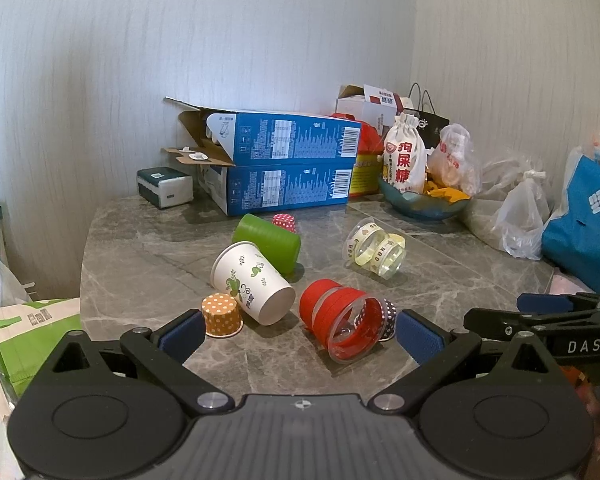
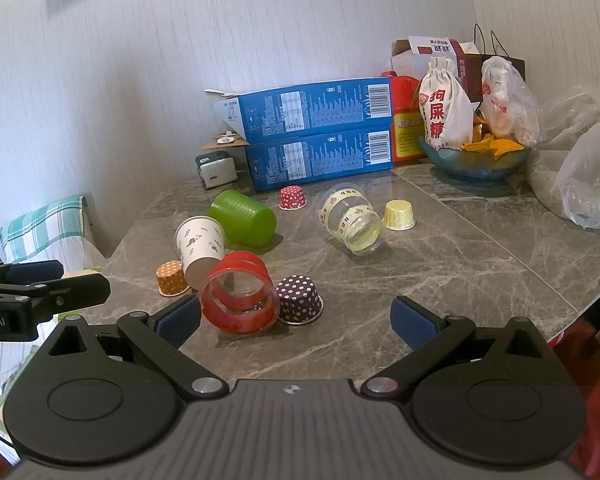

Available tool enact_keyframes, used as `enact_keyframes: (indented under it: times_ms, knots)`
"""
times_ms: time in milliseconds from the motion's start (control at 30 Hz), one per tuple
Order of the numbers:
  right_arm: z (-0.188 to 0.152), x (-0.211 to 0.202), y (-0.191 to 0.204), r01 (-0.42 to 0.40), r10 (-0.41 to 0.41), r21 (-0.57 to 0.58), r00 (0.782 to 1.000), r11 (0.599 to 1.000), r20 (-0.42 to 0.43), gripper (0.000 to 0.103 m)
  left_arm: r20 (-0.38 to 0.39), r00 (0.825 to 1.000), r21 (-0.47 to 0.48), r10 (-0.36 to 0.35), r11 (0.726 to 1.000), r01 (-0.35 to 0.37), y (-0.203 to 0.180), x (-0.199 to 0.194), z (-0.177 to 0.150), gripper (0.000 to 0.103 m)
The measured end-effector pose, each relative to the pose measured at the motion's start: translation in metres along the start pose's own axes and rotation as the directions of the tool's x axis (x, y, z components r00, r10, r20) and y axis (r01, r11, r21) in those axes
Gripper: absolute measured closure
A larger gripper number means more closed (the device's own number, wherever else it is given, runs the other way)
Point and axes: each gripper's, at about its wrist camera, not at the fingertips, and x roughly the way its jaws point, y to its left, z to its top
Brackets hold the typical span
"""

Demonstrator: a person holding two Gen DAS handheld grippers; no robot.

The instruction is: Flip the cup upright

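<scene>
Both grippers hover low over the near edge of a grey marble table point(image 2: 440, 264), and both are spread wide, gripping nothing: the left gripper point(image 1: 298, 334) faces a red-banded clear cup point(image 1: 342, 322), the right gripper point(image 2: 296, 318) sits a little further right with the same cup point(image 2: 240, 296) just ahead of its left finger.

That cup lies on its side, mouth toward the cameras. Beside it a white paper cup point(image 1: 252, 282) with green leaf print also lies tipped, its rim against a green plastic cup point(image 1: 268, 242) lying behind it. A clear cup with yellow bands point(image 2: 350, 220) lies on its side further back, well apart from the others. Small dotted cupcake liners stand mouth-down: an orange one point(image 1: 221, 315) touching the paper cup, and a red one point(image 2: 293, 197) near the back.

Against the pale striped wall point(image 1: 260, 40) two blue boxes point(image 2: 320, 132) are stacked, with a blue bowl point(image 2: 474, 162) of snacks and plastic bags to the right.

Only the right wrist view shows a purple dotted liner point(image 2: 300, 300) fully and a yellow liner point(image 2: 399, 215); from the left, the purple one peeks out behind the red cup.
</scene>
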Motion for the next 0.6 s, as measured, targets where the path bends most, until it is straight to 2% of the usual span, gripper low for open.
enact_keyframes:
  times_ms: [600]
  knots:
    - [-0.0012,0.0004,0.0013,-0.001,0.001,0.001,1.0,1.0,-0.002,0.001,-0.002,1.0,-0.008,0.0,1.0,0.0,0.0027,-0.0003,0.0,0.0]
